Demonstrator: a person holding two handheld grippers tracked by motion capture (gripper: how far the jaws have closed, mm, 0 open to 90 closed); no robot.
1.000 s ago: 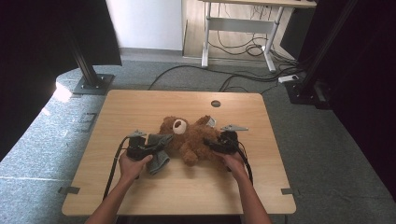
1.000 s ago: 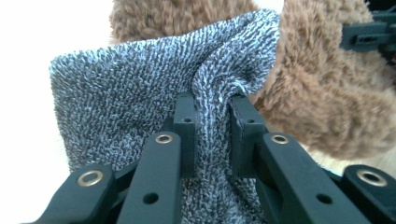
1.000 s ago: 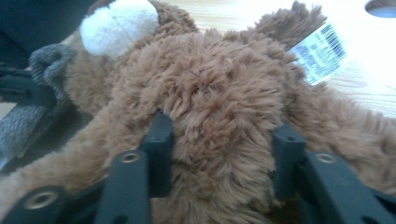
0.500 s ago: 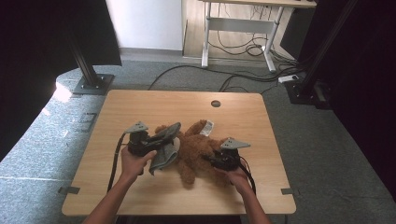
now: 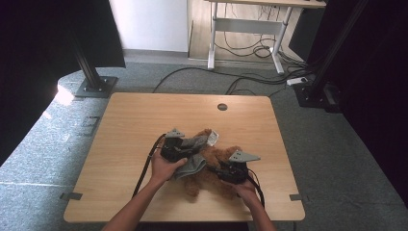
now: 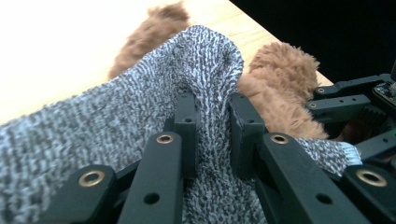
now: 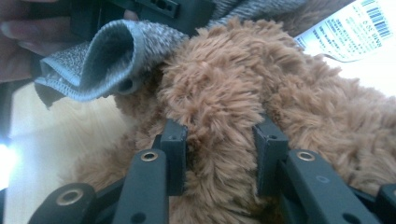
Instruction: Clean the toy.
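Observation:
A brown teddy bear (image 5: pixel 215 166) lies on the wooden table (image 5: pixel 144 120) near its front middle, with a white label (image 5: pixel 213 138) at its far side. A grey knit garment (image 5: pixel 193 155) is draped partly over it. My left gripper (image 5: pixel 188 149) is shut on a fold of that grey knit (image 6: pixel 140 107), just left of the bear's fur (image 6: pixel 285 84). My right gripper (image 5: pixel 216 169) is shut on a furry limb of the bear (image 7: pixel 219 102), at the bear's right side. In the right gripper view the garment's rolled hem (image 7: pixel 93 60) hangs just beyond the jaws, and the label (image 7: pixel 355 25) shows at the top right.
A round cable hole (image 5: pixel 222 107) sits near the table's far edge. Black cables (image 5: pixel 146 166) trail from both grippers towards the front edge. Beyond the table are stand bases (image 5: pixel 94 86), floor cables and a white desk frame (image 5: pixel 240 29).
The bear has been turned and dragged towards the front right by my right gripper. My left gripper has shifted right, keeping hold of the grey garment and pulling it up off the bear.

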